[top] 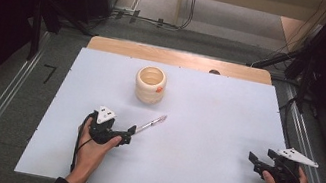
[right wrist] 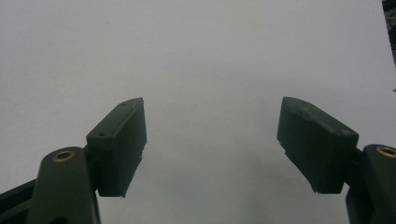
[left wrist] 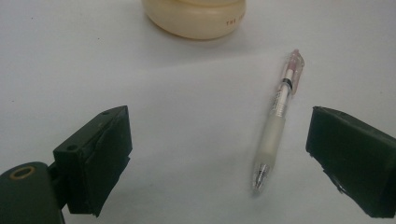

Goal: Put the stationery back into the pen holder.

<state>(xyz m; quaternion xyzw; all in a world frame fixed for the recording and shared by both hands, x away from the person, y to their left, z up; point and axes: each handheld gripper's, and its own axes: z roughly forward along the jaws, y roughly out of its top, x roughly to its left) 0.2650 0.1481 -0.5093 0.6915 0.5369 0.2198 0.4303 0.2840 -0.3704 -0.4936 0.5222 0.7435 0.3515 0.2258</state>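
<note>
A pen (top: pixel 151 124) is lying flat on the white table (top: pixel 205 129), near its middle and a little toward the person's left, angled so that its far end is pointing up and to the right in the high view. In the left gripper view the pen (left wrist: pixel 276 122) is being shown in detail: a clear barrel with a frosted, whitish grip sleeve on its lower part, a metal writing tip at the near end, a dark band partway up, and a pale pink clicker and clip at the far end. The left gripper (top: pixel 129 134) is being held low at the near tip of the pen, and its jaws are being kept wide apart. In its own view the left gripper (left wrist: pixel 219 149) is framing the pen's tip end between the two black jaws, closer to the right-hand jaw, with no contact being made on either side. A cream cup (top: pixel 150 84), ribbed and open at the top, is standing upright beyond the pen, well apart from it; its lower edge (left wrist: pixel 196 21) is being seen at the top of the left gripper view. The right gripper (top: pixel 260 161) is being held near the table's right edge, far from the pen, and in its own view the right gripper (right wrist: pixel 212 140) is spread wide over bare table, nothing being held.
</note>
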